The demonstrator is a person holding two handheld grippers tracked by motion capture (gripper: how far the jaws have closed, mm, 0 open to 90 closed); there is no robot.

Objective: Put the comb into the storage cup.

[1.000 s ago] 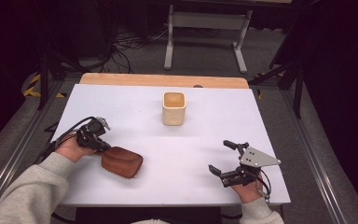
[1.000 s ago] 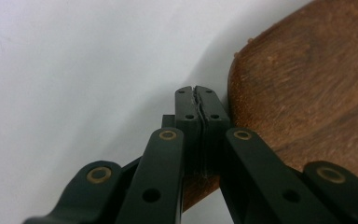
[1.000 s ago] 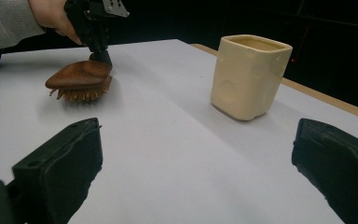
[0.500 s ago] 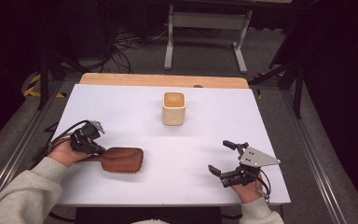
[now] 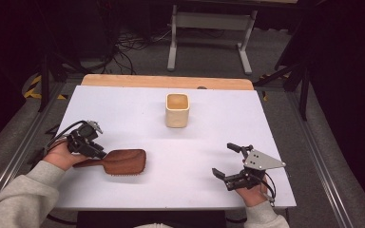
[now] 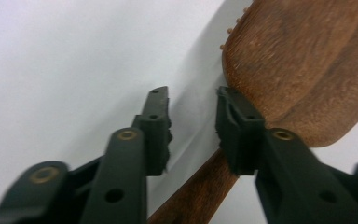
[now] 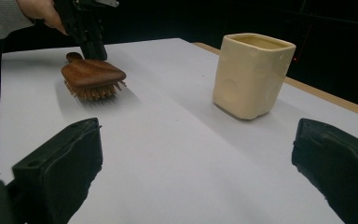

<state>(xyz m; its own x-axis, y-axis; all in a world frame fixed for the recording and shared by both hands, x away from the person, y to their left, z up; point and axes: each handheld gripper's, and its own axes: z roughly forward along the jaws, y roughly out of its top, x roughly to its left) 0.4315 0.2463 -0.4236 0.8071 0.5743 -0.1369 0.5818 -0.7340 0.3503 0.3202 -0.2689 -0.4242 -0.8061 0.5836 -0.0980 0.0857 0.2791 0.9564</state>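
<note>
A brown wooden hairbrush (image 5: 119, 161) lies bristles down on the white table (image 5: 218, 137), left of centre, with its handle pointing left. My left gripper (image 5: 100, 154) hovers over that handle. In the left gripper view the left gripper (image 6: 191, 112) has its jaws apart, and the hairbrush (image 6: 307, 70) handle runs below and between them. My right gripper (image 5: 224, 159) rests open near the front right edge with nothing in it. From the right gripper view, the right gripper (image 7: 196, 154) faces the hairbrush (image 7: 93, 74), the left gripper (image 7: 91, 42) and a cream cup (image 7: 251, 74).
The cream square cup (image 5: 177, 110) stands upright at the table's centre back. A wooden strip (image 5: 166, 81) runs along the far edge. Beyond it, a metal stand (image 5: 209, 28) and cables lie on the dark floor.
The left hand has drawn back to the left, and the brush has gone from tilted to lying flat with its handle swung left. The right gripper has stayed put.
</note>
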